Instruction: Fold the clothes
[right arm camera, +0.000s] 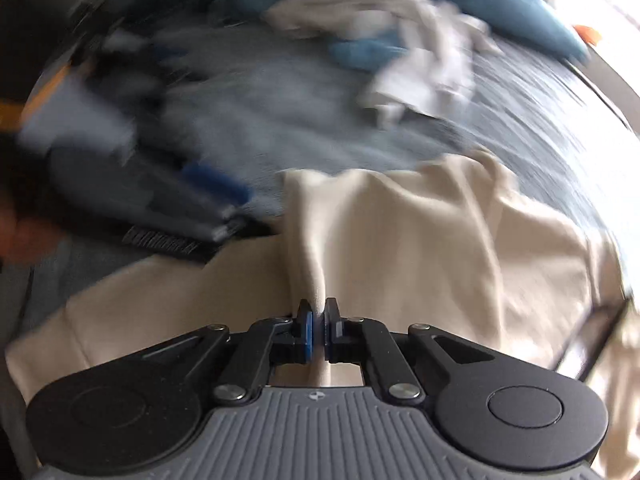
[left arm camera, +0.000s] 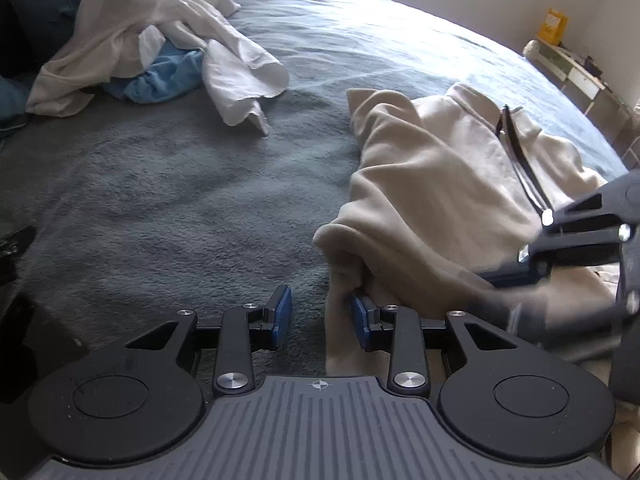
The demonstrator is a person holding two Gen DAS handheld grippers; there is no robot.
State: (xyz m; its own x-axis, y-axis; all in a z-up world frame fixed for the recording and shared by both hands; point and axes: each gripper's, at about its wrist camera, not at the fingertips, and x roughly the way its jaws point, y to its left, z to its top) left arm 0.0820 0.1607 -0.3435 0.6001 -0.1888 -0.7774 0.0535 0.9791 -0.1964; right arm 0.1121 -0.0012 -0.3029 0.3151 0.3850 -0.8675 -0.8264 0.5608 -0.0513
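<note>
Early in the fold, by the look of it: cream zip-neck sweatshirt (left arm camera: pixel 452 184) lying rumpled on the grey bedspread (left arm camera: pixel 168 200), zip side up, bunched into ridges rather than laid flat, no clean crease anywhere. Right gripper (right arm camera: pixel 319 314) clamped tight on a pinched ridge of the cream fabric, pads together with a thin fold of cloth between them and a tent of cloth rising from the pinch; view heavily smeared, so probably caught mid-sweep. Left gripper (left arm camera: pixel 320 316) at the sweatshirt's near edge, jaws apart, one blue pad (left arm camera: pixel 360 312) touching the rolled hem, the other over bare bedspread with open space inside; no grip there as far as can be seen. Seen from the left wrist camera, the right tool reaching in over the lower right of the garment, blurred. Farther back, well apart from the sweatshirt, a heap of unfolded laundry: white garments (left arm camera: pixel 160 36) tangled over a light blue garment (left arm camera: pixel 164 76), near teal pillows (left arm camera: pixel 52 4). No finished stack visible in either view. Judged remaining: flattening and folding this sweatshirt almost entirely, then the whole heap behind it. Likely next need: a second hold on the hem by the left tool.
</note>
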